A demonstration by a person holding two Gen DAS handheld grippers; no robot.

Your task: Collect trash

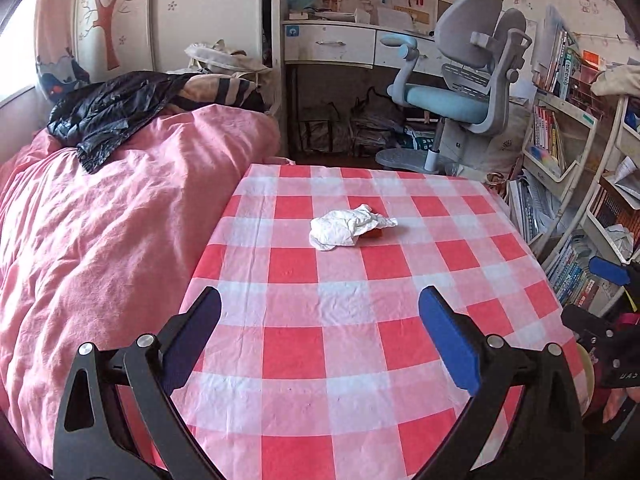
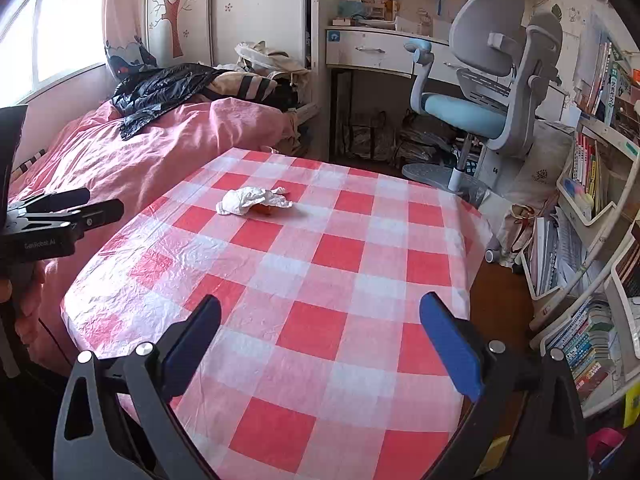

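Observation:
A crumpled white tissue (image 1: 347, 227) lies on the red-and-white checked table (image 1: 320, 352), toward its far side, with a small red-orange scrap (image 1: 376, 233) under its right edge. It also shows in the right wrist view (image 2: 250, 200), with the scrap (image 2: 264, 209) beneath it. My left gripper (image 1: 320, 312) is open and empty, hovering over the table's near part, well short of the tissue. My right gripper (image 2: 320, 316) is open and empty over the table's (image 2: 320, 320) near right part. The left gripper also shows at the left edge of the right wrist view (image 2: 86, 204).
A bed with a pink duvet (image 1: 100, 220) and a black jacket (image 1: 108, 116) borders the table's left side. A grey-blue desk chair (image 1: 460, 92) and desk (image 1: 332, 44) stand beyond. Bookshelves (image 1: 568, 152) crowd the right. The right gripper (image 1: 608, 276) shows at the left view's right edge.

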